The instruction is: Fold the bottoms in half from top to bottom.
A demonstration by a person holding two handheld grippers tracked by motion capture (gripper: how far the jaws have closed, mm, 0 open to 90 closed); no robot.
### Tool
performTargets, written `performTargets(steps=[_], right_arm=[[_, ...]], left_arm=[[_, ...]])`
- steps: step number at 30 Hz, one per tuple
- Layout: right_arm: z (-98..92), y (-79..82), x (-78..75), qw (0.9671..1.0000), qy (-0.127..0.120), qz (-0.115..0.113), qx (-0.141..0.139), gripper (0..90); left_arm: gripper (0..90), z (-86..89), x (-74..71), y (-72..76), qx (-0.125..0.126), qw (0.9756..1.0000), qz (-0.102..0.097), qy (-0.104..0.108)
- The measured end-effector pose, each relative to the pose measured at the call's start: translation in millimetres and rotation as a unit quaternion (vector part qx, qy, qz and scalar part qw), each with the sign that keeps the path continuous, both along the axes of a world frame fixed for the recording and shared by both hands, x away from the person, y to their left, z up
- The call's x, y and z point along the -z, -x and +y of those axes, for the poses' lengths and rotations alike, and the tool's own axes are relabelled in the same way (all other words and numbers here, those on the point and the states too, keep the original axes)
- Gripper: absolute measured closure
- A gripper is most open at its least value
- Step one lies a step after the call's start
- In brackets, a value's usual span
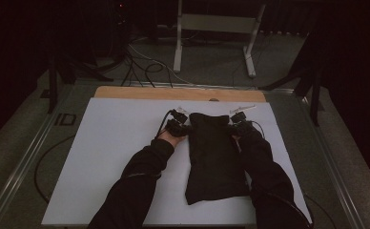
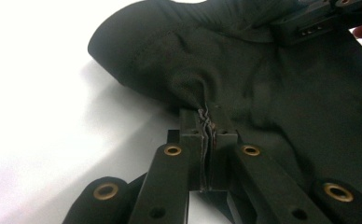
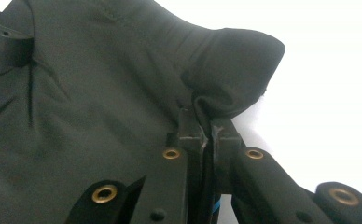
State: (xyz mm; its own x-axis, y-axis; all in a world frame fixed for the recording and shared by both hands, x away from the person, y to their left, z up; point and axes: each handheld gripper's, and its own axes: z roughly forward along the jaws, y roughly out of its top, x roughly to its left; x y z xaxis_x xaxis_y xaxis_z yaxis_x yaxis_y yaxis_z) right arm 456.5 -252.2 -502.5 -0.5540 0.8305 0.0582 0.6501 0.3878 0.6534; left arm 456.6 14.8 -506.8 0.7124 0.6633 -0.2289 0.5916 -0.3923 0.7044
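I have the dark, soft fabric garment [image 1: 215, 155] lying flat on the white rectangular board [image 1: 116, 157], its long axis running from the near edge toward the far edge — the far end sits between my two tools. My left gripper [image 2: 208, 122] is clamped on the garment's far left corner, a pinch of cloth bunched between its jaws; my right gripper [image 3: 206, 133] is clamped the same way on the far right corner. Both hands are equally near, one on each side. The rest of the cloth trails back toward me, so I judge any fold must carry the far end along that axis.
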Motion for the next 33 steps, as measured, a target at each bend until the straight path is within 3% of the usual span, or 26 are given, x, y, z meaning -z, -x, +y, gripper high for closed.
performTargets(steps=[9, 19, 33], right_arm=[[-1.0, 1.4, -12.3, 0.9999, -0.009, -0.007, 0.002, 86.5], [-3.8, 3.9, -24.9, 0.9997, -0.016, -0.021, 0.0, 86.5], [-5.4, 16.9, -58.1, 0.9972, -0.036, -0.065, -0.005, 86.5]], left_arm=[[87.8, 2.3, -19.6, -0.2, 0.011, 0.9999, -0.009, -0.002], [87.8, 4.7, -35.1, 2.6, 0.022, 0.9995, -0.019, 0.009], [87.8, 10.8, -68.4, 8.0, 0.038, 0.9978, -0.051, 0.018]])
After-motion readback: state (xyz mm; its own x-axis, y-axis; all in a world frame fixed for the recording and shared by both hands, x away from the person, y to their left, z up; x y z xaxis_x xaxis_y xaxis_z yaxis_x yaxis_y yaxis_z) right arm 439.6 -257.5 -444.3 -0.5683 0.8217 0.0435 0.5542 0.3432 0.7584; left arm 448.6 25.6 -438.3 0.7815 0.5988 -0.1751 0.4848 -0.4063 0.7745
